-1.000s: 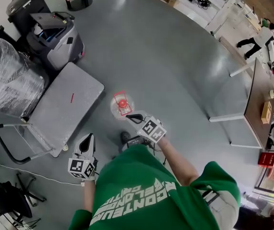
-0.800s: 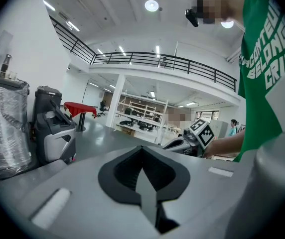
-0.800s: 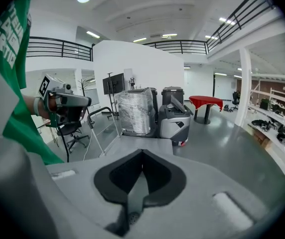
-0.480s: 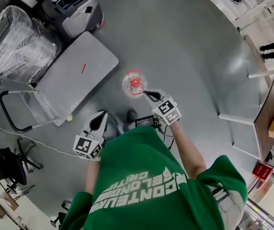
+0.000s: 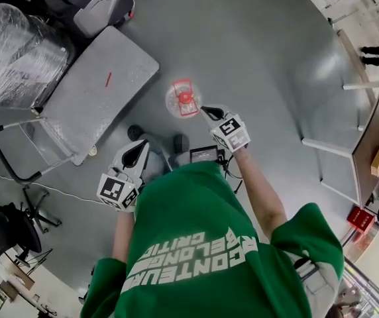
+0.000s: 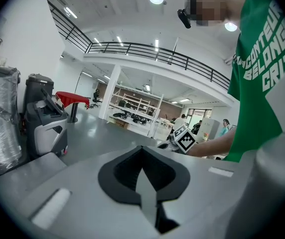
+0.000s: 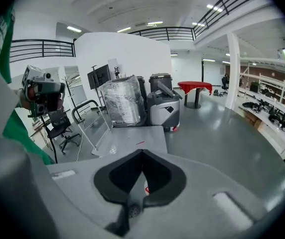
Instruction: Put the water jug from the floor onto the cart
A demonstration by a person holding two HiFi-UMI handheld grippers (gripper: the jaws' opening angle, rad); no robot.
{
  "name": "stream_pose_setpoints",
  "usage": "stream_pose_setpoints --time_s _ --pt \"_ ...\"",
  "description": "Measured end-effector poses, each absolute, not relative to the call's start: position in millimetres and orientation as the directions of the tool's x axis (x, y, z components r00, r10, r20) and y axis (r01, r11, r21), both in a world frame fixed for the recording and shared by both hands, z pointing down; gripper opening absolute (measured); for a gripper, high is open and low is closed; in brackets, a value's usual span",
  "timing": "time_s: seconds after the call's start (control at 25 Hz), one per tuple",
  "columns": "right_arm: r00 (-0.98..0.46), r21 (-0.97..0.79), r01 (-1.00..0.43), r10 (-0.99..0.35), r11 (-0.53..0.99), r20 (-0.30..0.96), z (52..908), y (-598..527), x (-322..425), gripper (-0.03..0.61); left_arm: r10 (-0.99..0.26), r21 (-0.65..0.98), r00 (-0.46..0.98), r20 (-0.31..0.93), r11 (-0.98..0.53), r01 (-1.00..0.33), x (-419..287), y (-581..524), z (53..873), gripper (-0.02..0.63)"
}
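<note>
Overhead look down at a person in a green shirt (image 5: 196, 244), a two-jaw gripper in each hand, on a grey floor (image 5: 262, 58). Clear water jug (image 5: 183, 99) with a red cap and red handle, upright on the floor, not on the cart, just beside the long edge of the cart (image 5: 90, 105) near its closer corner. Cart a flat grey platform, bare but for a small red mark (image 5: 108, 79), with a tubular push handle (image 5: 4, 161) at its left end. Right gripper (image 5: 205, 110) stretched forward on an extended arm, angled down toward the jug, tip just beside the jug's near rim; touching or apart, impossible to tell. Jaws of the right gripper clenched together with nothing held, a scrap of red and white showing past them in the right gripper view. Left gripper (image 5: 136, 152) lower in the frame, close to the body, well apart from the jug, pointed forward; jaws likewise pressed together and empty. A dark shoe (image 5: 181, 141) on the floor between the two grippers. Beyond the cart, a bulky object wrapped in clear plastic (image 5: 14, 55) and a grey machine (image 5: 100, 5). Off to the right, a brown-topped counter (image 5: 375, 128) on white legs, with a red box (image 5: 358, 218) near it.
</note>
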State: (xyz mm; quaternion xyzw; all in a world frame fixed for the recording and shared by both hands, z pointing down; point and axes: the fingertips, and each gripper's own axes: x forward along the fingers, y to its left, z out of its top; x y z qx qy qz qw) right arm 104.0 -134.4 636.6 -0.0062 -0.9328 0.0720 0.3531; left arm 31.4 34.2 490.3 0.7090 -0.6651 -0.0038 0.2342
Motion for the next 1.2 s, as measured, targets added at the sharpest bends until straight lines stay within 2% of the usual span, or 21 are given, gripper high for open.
stream_pose_setpoints --time_s 0.32,0.68,0.88,1.04,1.2 --pt "-0.695 -0.152 -0.038 0.084 0.988 0.715 693 -138 78 -0.006 -0.926 0.380 0.179 0.333 -0.042 -0.924 27 21 505 0.011" --pt "-0.607 -0.146 -0.085 0.065 0.986 0.792 777 -151 65 0.106 -0.889 0.427 0.284 0.359 -0.114 -0.897 21 14 508 0.011" --pt "-0.562 -0.171 -0.110 0.080 0.979 0.823 828 -153 62 0.141 -0.870 0.428 0.311 0.382 -0.131 -0.894 6 10 522 0.011" --pt "-0.521 -0.189 -0.149 0.085 0.971 0.849 866 -157 58 0.209 -0.860 0.433 0.322 0.396 -0.134 -0.891 -2 7 530 0.009" --pt "-0.469 -0.183 -0.198 0.071 0.963 0.880 905 -159 58 0.244 -0.842 0.450 0.350 0.410 -0.147 -0.881 -6 8 537 0.009"
